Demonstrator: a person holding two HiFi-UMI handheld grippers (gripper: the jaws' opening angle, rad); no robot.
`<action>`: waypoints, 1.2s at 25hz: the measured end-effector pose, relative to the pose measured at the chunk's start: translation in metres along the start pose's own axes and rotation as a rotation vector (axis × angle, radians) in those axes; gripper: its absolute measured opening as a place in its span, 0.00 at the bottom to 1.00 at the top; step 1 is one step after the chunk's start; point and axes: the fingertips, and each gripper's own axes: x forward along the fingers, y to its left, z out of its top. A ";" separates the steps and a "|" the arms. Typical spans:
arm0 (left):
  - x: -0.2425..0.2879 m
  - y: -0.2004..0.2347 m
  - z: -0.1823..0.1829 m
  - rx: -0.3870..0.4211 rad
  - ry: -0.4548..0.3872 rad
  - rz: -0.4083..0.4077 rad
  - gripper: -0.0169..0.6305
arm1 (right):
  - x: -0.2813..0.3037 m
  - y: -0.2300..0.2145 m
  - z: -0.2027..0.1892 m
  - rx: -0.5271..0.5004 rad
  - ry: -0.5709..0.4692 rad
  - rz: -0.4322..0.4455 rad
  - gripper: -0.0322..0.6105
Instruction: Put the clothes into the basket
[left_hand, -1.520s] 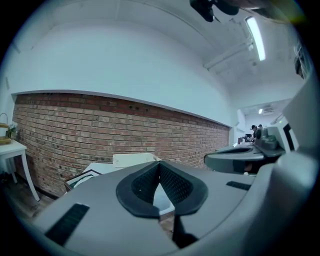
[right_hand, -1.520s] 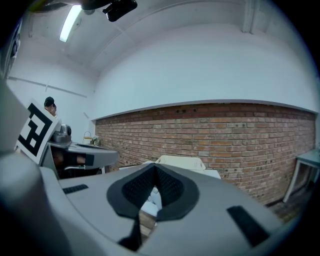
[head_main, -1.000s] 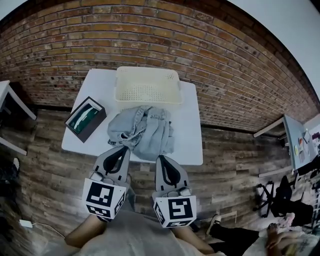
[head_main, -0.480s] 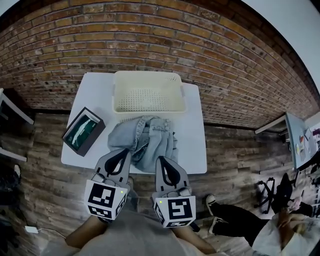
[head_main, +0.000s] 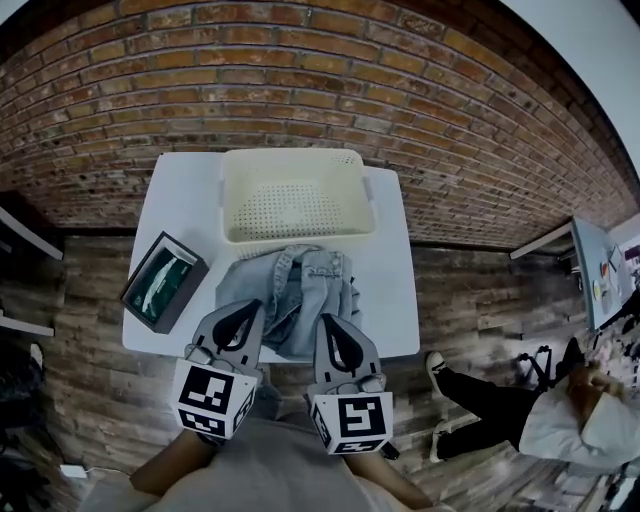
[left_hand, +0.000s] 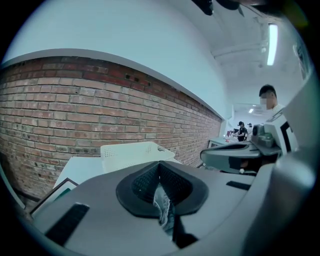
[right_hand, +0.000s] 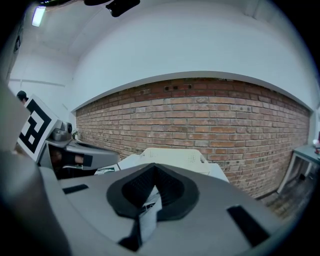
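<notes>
A cream perforated basket stands empty at the back of the white table. A crumpled pale-blue denim garment lies on the table just in front of it, reaching the near edge. My left gripper and right gripper are side by side at the table's near edge, tips over the garment's front part, both shut with nothing held. The left gripper view shows the shut left gripper with denim seen through the slit. In the right gripper view, the basket is beyond the shut right gripper.
A dark open box with green contents sits at the table's left front. A brick wall runs behind the table. A person stands on the wooden floor at the right, near a desk.
Both grippers have moved forward together to the table, and their tips now overlap the garment's near edge. The basket and table appear closer. The person at the right has shifted position.
</notes>
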 end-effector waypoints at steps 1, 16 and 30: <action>0.002 0.001 0.000 0.001 0.003 -0.004 0.04 | 0.002 -0.001 0.000 0.001 0.002 -0.003 0.05; 0.027 0.005 -0.008 -0.017 0.041 -0.049 0.04 | 0.017 -0.014 -0.010 -0.012 0.035 -0.009 0.05; 0.044 0.029 -0.034 -0.021 0.113 -0.012 0.04 | 0.031 -0.040 -0.028 -0.002 0.070 0.036 0.05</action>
